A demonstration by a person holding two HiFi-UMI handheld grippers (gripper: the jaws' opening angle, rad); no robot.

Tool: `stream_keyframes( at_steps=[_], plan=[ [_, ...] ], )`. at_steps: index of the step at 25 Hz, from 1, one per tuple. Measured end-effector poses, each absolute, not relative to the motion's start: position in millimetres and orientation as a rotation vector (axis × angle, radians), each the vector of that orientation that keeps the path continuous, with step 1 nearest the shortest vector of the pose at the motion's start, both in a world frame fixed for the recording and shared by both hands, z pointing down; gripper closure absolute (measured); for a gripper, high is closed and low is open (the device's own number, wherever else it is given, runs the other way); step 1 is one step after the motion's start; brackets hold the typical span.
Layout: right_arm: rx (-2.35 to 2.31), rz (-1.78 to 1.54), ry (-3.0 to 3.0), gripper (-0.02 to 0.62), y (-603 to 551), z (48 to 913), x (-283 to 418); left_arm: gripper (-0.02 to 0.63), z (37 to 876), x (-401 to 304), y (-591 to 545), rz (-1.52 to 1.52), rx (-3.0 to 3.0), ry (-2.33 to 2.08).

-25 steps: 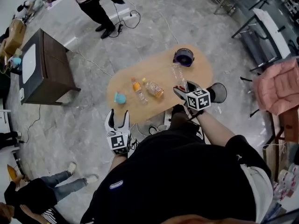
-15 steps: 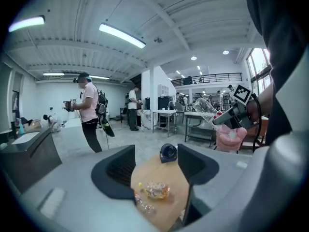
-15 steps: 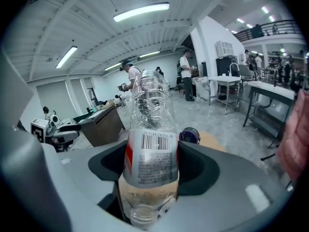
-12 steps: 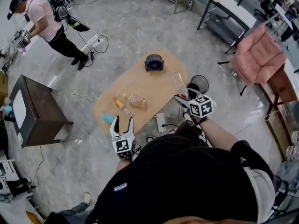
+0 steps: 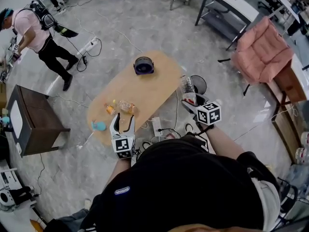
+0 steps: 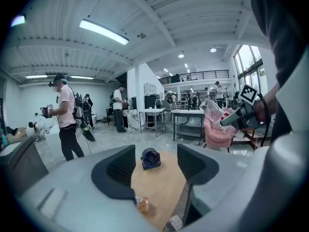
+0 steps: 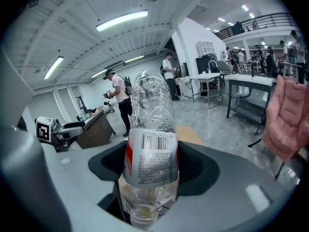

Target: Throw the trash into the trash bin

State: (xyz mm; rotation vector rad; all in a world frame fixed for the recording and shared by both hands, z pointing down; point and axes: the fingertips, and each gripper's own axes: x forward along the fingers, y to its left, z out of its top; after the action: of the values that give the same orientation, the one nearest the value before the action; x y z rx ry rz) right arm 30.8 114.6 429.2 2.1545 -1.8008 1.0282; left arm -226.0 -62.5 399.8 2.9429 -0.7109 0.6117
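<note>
Wooden oval desk [image 5: 149, 88] with wide grey floor [image 5: 145, 28] around its edges, right claw [image 5: 189, 99] clenched on clear bottle [image 5: 187, 84], left claw [image 5: 122, 120] released, empty.

Head view steeply down; 2 gripper views low; table [image 5: 149, 88] shared

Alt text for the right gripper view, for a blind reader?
The right gripper is shut on a clear plastic bottle with a barcode label, which points away from the camera between the jaws. Behind it are a grey floor, a person in a pink shirt and pink fabric at the right.
</note>
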Motion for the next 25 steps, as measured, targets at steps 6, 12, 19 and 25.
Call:
stream_keyframes(
  at_steps=[6,12,19,25],
  plan=[
    [2.180,1.043,-1.857,0.264,157,429,119,0.334,378,-140,-16,0.625,2.953,-0.774],
    [2.129,1.057,-1.886,0.264,204,442,191,0.334,383,-71,40,0.639,2.926,-0.824],
    [2.070,1.092,-1.891,0.264,216,451,197,0.334,370,-61,57,0.607,2.938,-0.871],
    [2.126,1.126,-1.827,0.264,214,456,174,0.334,373,-101,50,0.570,2.940,-0.871]
  ],
)
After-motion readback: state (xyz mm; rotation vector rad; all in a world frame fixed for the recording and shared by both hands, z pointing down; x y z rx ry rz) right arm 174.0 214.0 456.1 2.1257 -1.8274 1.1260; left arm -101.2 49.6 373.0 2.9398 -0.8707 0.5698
